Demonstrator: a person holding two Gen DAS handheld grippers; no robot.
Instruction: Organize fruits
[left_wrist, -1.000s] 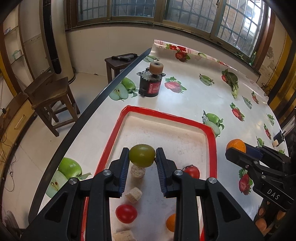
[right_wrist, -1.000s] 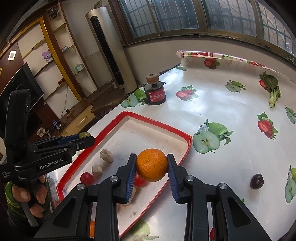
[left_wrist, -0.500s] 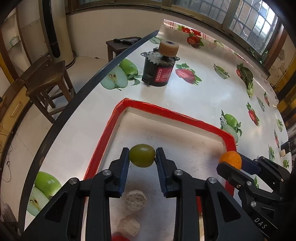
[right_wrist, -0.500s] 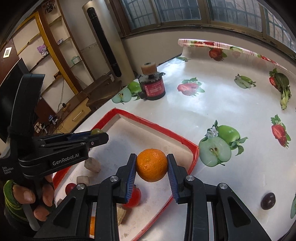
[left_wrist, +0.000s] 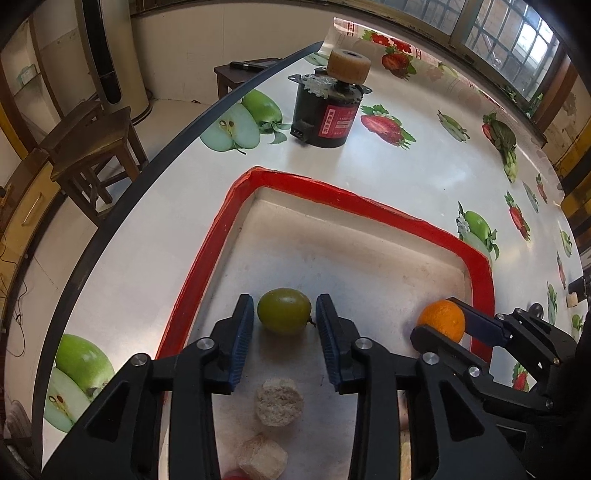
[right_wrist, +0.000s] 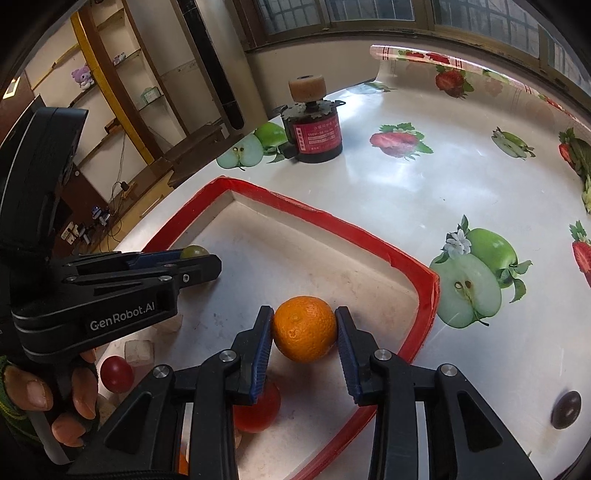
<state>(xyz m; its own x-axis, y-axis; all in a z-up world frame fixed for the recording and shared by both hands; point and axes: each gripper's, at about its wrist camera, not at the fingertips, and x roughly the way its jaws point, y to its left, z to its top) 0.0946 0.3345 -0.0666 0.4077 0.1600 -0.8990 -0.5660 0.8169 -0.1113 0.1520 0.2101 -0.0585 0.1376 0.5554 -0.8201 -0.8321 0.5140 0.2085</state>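
A white tray with a red rim (left_wrist: 332, 192) lies on the fruit-print tablecloth. In the left wrist view a green round fruit (left_wrist: 284, 311) rests on the tray floor between the fingers of my left gripper (left_wrist: 284, 301). Its jaws are opening, and a gap shows on each side of the fruit. In the right wrist view my right gripper (right_wrist: 303, 314) has an orange (right_wrist: 304, 328) low over the tray near its right rim (right_wrist: 424, 295). Its jaws are starting to open, though both pads still touch the peel.
Two red tomatoes (right_wrist: 116, 373) (right_wrist: 256, 410) and beige chunks (left_wrist: 279, 402) lie in the tray's near part. A black motor with a red label (left_wrist: 327, 107) stands beyond the tray. A dark plum (right_wrist: 565, 410) sits on the cloth at right. The table edge (left_wrist: 147, 177) runs close on the left.
Both grippers came down into the tray. The left jaws spread off the green fruit, which now lies on the tray floor. The orange sank with the right gripper.
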